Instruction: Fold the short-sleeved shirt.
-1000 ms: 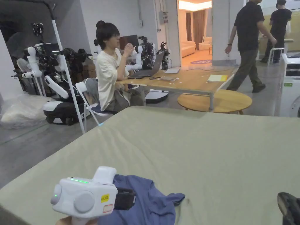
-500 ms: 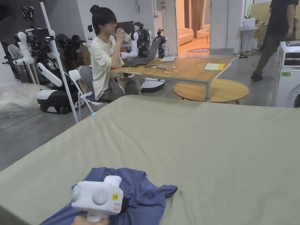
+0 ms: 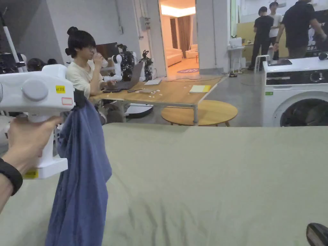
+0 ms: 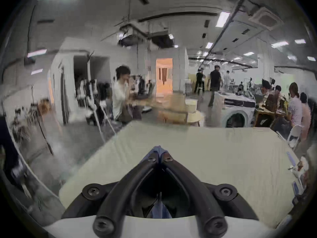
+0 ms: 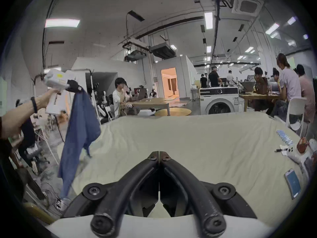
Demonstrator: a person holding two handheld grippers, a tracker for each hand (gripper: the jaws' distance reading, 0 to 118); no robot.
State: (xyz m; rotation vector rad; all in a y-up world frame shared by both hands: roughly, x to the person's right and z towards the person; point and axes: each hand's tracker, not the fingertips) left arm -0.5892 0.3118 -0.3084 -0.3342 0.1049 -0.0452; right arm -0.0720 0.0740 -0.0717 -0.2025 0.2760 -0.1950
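Note:
A blue short-sleeved shirt (image 3: 80, 179) hangs in the air at the left, above the edge of the pale green table (image 3: 208, 173). My left gripper (image 3: 78, 99) is shut on its top edge; in the left gripper view a pinch of blue cloth (image 4: 158, 150) sticks out between the closed jaws of the left gripper (image 4: 159, 158). In the right gripper view the shirt (image 5: 80, 130) dangles from the left gripper (image 5: 78, 88) at the left. My right gripper (image 5: 159, 155) is shut with nothing in it, low over the table's near side; its dark tip (image 3: 317, 233) shows at the bottom right of the head view.
A phone (image 5: 292, 183) and several small items (image 5: 291, 147) lie at the table's right edge. Beyond the table stand a washing machine (image 3: 294, 93), a wooden desk (image 3: 166, 93) with a seated person (image 3: 83, 73), a round low table (image 3: 205, 112), and more people.
My left gripper has lifted the shirt off the table; it now hangs from the jaws instead of lying crumpled. The head camera has turned right and raised.

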